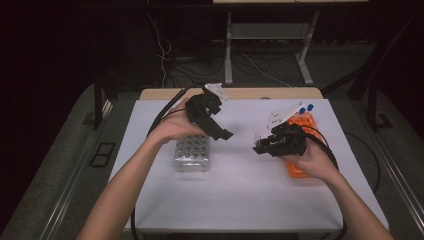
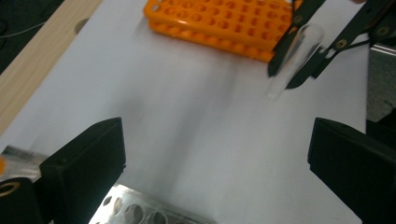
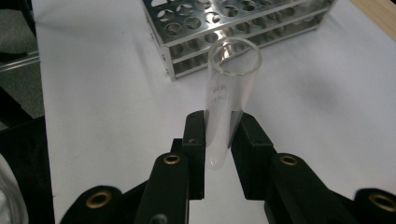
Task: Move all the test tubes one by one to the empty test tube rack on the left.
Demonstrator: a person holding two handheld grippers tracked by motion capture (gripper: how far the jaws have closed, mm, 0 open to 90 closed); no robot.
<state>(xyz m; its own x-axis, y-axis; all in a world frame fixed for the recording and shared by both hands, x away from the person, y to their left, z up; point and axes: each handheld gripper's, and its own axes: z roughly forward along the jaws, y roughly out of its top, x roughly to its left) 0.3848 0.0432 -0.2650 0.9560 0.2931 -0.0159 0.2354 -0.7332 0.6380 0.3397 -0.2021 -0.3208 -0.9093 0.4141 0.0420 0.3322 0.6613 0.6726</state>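
Right now my right gripper [image 3: 218, 140] pinches a clear tube [image 3: 227, 98] near its closed bottom, jaws drawn in narrow on the glass, with the open mouth pointing away from me toward the steel rack [image 3: 224, 28] at the top of the frame. In the high view that gripper [image 1: 260, 146] sits right of centre, the tube [image 1: 258, 136] poking out toward the middle of the white table [image 1: 240, 195], and the orange rack [image 1: 296, 170] lies under my right hand at the right edge.

My left gripper [image 1: 226, 134] hangs above the steel rack [image 1: 191, 154], left of centre. Its jaws stand wide apart and hold nothing; between them, in its own view, I see the tube [image 2: 294, 60] and the orange rack [image 2: 219, 21] in the upper right.

As I judge it, the grip is the weak point. I hold the tube low down, so most of its length sticks out unsupported; a quick swing or a bump of its rim on the steel rack could lever it loose. Squeezing harder might crack the glass. If it goes to a rack hole, a tilted approach could catch on the plate instead of dropping in.
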